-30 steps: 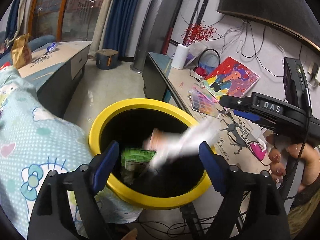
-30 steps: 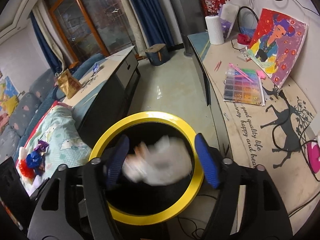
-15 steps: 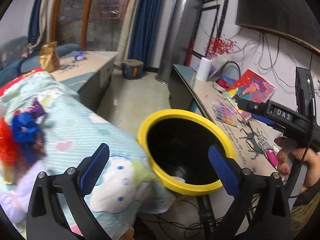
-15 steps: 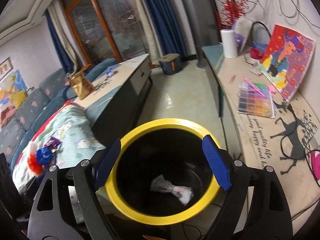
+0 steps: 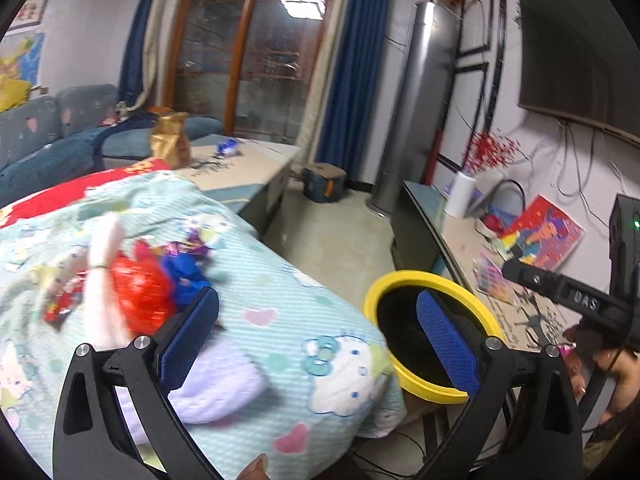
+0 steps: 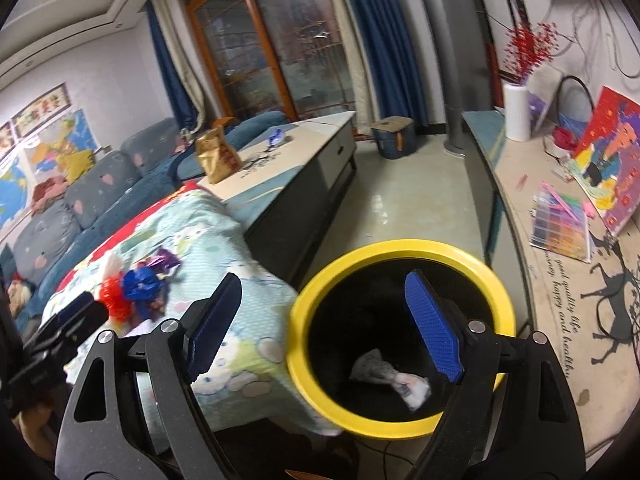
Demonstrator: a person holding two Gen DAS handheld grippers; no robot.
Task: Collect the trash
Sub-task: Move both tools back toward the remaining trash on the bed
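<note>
Wrappers we dropped a second ago, now a crumpled wrapper [image 6: 390,376] inside the yellow bin [image 6: 400,246]; left gripper [image 5: 316,328] and right gripper [image 6: 324,320] both empty, jaws apart, swung left toward the trash pile [image 5: 148,292] on the blanket [image 5: 280,280].

Dim indoor light from a ceiling lamp reflected in the far window [image 5: 256,60]; left view motion-blurred over the blanket [image 5: 280,280]; fisheye bending, dark vignette corners.
</note>
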